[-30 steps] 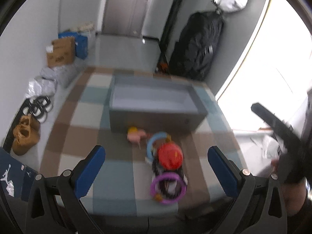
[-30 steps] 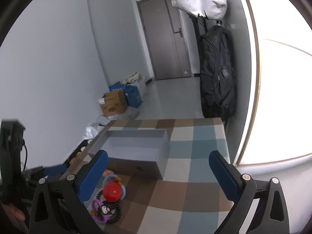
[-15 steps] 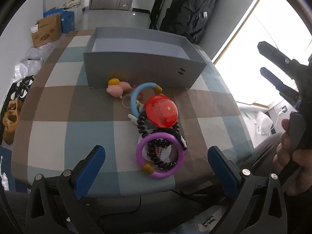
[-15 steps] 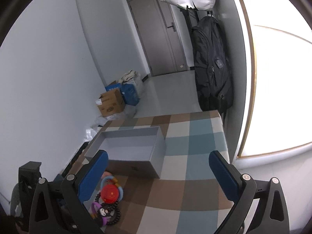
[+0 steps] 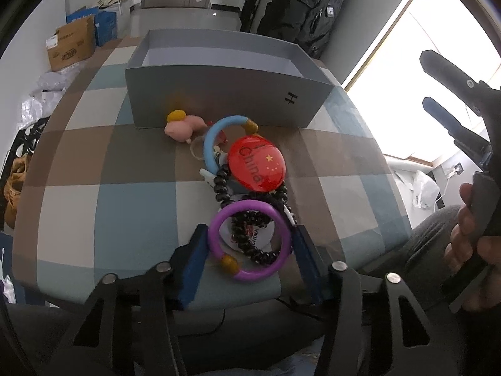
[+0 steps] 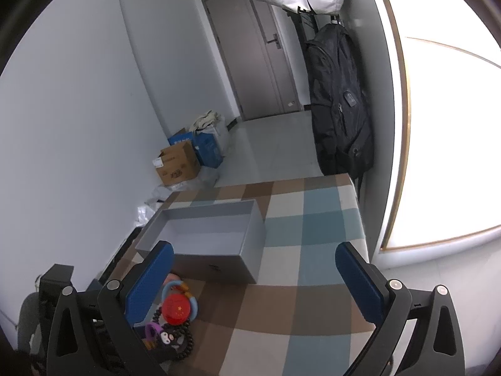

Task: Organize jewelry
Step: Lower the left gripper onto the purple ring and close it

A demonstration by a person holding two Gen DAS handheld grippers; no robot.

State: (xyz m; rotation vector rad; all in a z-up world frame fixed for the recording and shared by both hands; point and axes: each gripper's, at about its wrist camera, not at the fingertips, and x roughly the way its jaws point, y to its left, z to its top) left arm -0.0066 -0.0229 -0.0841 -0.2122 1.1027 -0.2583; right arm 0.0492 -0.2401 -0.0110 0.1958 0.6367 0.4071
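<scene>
A pile of jewelry lies on the checked tablecloth (image 5: 78, 188) in front of an open grey box (image 5: 219, 94): a purple bangle (image 5: 250, 241) with a yellow bead, a black bead bracelet (image 5: 250, 241), a red China badge (image 5: 256, 163), a blue bangle (image 5: 213, 138) and a pink pig charm (image 5: 181, 127). My left gripper (image 5: 250, 244) has its blue fingers on either side of the purple bangle, close to its rim. My right gripper (image 6: 250, 275) is open and empty, above the table to the right; it also shows in the left wrist view (image 5: 451, 100).
The grey box (image 6: 206, 238) stands empty at the table's back left. The pile sits near the table's front edge (image 5: 156, 294). Beyond the table are cardboard boxes (image 6: 178, 163), a black backpack (image 6: 341, 103) and a door (image 6: 260, 56).
My left gripper has come down and forward to the pile, and its fingers have narrowed from wide open to flank the purple bangle. The right gripper has held about still.
</scene>
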